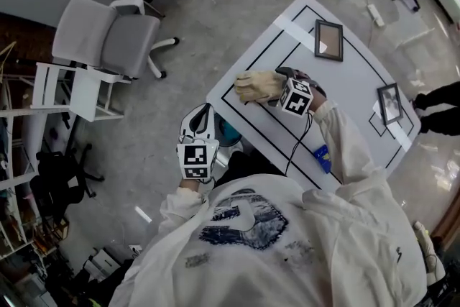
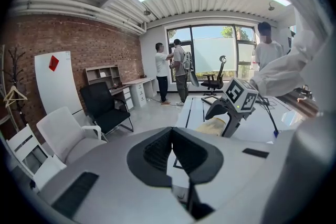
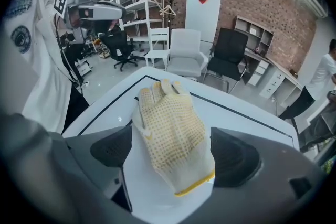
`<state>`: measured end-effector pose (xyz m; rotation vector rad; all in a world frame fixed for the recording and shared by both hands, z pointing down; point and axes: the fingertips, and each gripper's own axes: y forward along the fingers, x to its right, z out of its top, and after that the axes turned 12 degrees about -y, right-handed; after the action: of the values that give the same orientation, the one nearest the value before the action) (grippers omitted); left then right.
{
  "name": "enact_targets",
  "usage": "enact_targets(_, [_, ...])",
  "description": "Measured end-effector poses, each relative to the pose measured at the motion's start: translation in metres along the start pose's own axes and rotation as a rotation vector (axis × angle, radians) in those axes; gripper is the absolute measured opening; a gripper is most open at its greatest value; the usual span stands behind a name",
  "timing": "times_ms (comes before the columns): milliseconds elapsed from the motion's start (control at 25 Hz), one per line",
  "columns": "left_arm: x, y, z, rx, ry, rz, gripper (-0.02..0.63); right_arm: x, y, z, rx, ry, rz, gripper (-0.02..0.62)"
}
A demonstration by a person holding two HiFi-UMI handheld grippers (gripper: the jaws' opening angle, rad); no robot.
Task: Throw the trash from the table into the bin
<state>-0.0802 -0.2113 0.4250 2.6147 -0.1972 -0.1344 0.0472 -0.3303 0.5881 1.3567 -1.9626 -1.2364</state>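
Soft, light glove [image 3: 170, 128] lies flat on the table [image 1: 345, 83] between right gripper [image 3: 169, 159] jaws, spread; likely floppy, pinch mid-palm; left gripper [image 2: 170, 152] jaws pressed together, empty.

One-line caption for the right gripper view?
Right gripper, open, straddles a yellow-dotted work glove lying on the white table.

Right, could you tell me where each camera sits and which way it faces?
Head view: on the person's head, looking steeply down at the table; sleeves, left gripper and right gripper show.
Left gripper view: on the left gripper, jaws together, facing across the table toward the windows.
Right gripper view: on the right gripper, jaws apart around the dotted glove, facing the brick wall.
Shared: all show the dotted glove; each gripper view, the other gripper.
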Motion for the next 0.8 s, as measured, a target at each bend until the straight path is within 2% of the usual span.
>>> enact_targets(320, [-0.025, -0.019, -0.018, -0.035, -0.06, 0.065, 0.008, 0.003, 0.016, 0.003, -0.004, 0.022, 0.08, 0.449])
enact_targets(600, [-0.026, -0.024, -0.025, -0.038, -0.075, 0.069, 0.008, 0.002, 0.019, 0.002, -0.014, 0.061, 0.088, 0.446])
enact_targets(800, [-0.023, -0.023, -0.024, -0.03, -0.083, 0.062, 0.008, -0.002, 0.017, 0.005, -0.001, 0.077, 0.083, 0.419])
